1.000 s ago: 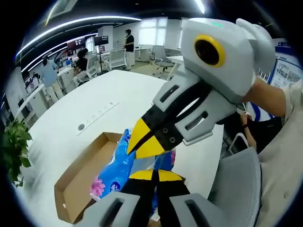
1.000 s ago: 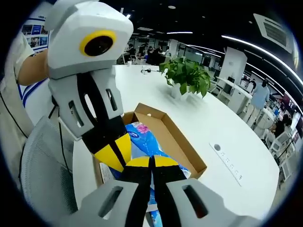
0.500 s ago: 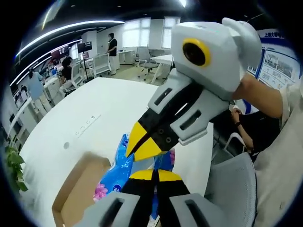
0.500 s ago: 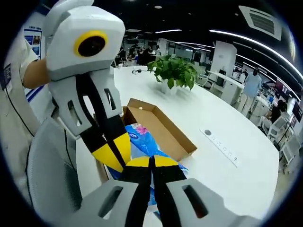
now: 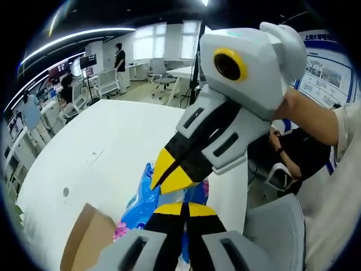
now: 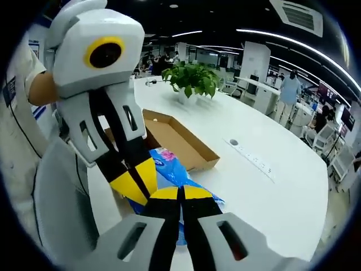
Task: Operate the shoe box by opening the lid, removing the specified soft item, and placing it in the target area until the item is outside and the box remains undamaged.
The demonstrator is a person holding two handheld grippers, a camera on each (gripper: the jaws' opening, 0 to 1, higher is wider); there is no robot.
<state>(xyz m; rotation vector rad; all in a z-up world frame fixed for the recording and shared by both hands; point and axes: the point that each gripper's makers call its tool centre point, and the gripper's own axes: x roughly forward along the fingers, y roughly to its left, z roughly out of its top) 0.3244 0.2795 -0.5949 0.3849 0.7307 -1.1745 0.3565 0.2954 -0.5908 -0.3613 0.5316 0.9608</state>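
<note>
A blue plastic pack of soft tissue with pink flowers (image 5: pixel 137 202) hangs between both grippers. My left gripper (image 5: pixel 182 204) is shut on its near edge. My right gripper (image 5: pixel 162 179) comes in from the right, also shut on the pack. In the right gripper view the same pack (image 6: pixel 176 172) sits just past my right gripper (image 6: pixel 181 193), with the left gripper (image 6: pixel 138 189) clamped beside it. The open brown cardboard shoe box (image 6: pixel 176 135) lies on the white table behind the pack. One corner of the shoe box (image 5: pixel 84 240) shows at the lower left.
The white table (image 5: pixel 113 130) stretches ahead, with a recessed socket strip (image 6: pixel 252 159) and a potted plant (image 6: pixel 190 80) at its far end. A grey chair (image 5: pixel 279 223) stands close by. A person's arm (image 5: pixel 316 121) holds the right gripper. People and desks fill the office behind.
Both grippers have carried the blue pack out of the box and away from it. The box now lies farther behind the pack and the table beside it has come into view.
</note>
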